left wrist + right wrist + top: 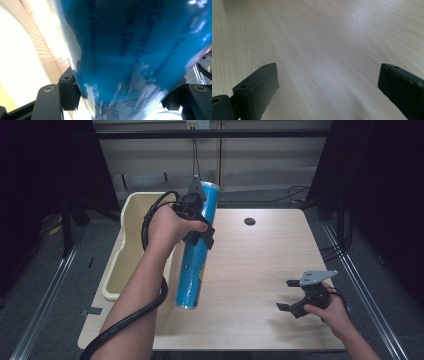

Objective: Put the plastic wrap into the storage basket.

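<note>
The left gripper point(199, 222) squeezes the tall blue chip can point(198, 250) near its top, which looks light, stiff and slippery, while the right gripper point(289, 295) is wide open over the counter point(250, 270).

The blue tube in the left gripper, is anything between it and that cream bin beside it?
Nothing visible does. The left gripper holds the blue tube nearly upright, lifted, right next to the cream bin at the table's left edge. The bin's visible interior looks empty. The right gripper is open, far off over the table.
</note>
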`<move>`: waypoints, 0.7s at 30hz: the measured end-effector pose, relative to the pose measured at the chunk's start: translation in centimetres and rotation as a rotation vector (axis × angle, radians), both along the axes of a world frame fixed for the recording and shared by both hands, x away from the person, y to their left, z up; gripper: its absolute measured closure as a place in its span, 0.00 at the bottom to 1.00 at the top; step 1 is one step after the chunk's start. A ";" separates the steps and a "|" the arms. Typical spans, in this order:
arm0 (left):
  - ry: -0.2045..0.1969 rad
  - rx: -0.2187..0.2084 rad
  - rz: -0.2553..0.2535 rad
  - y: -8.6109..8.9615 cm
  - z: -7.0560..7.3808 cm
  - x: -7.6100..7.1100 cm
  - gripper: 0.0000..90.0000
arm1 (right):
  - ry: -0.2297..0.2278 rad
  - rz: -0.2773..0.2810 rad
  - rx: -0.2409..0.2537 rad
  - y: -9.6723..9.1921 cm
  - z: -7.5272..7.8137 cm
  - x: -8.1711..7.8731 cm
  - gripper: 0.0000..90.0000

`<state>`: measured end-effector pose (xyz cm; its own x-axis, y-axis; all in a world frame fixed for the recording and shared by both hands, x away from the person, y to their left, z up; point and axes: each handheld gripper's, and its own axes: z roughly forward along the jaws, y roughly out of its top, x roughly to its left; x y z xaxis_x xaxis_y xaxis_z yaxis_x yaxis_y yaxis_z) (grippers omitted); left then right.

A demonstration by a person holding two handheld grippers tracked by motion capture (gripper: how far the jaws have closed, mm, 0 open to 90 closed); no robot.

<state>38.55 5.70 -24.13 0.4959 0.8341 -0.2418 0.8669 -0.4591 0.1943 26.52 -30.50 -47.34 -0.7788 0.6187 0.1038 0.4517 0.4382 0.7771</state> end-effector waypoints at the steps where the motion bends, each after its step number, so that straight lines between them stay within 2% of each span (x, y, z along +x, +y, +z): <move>1: 0.001 0.005 0.002 0.1 0.1 0.0 0.36 | 0.003 0.004 0.001 -0.1 0.0 0.0 0.03; 14: 0.018 0.019 0.059 2.9 1.3 -0.7 0.36 | 0.003 0.003 0.003 0.0 0.1 -0.1 0.03; 21: 0.039 0.040 0.084 4.7 1.1 -0.7 0.36 | 0.003 0.000 0.001 0.1 0.0 0.0 0.03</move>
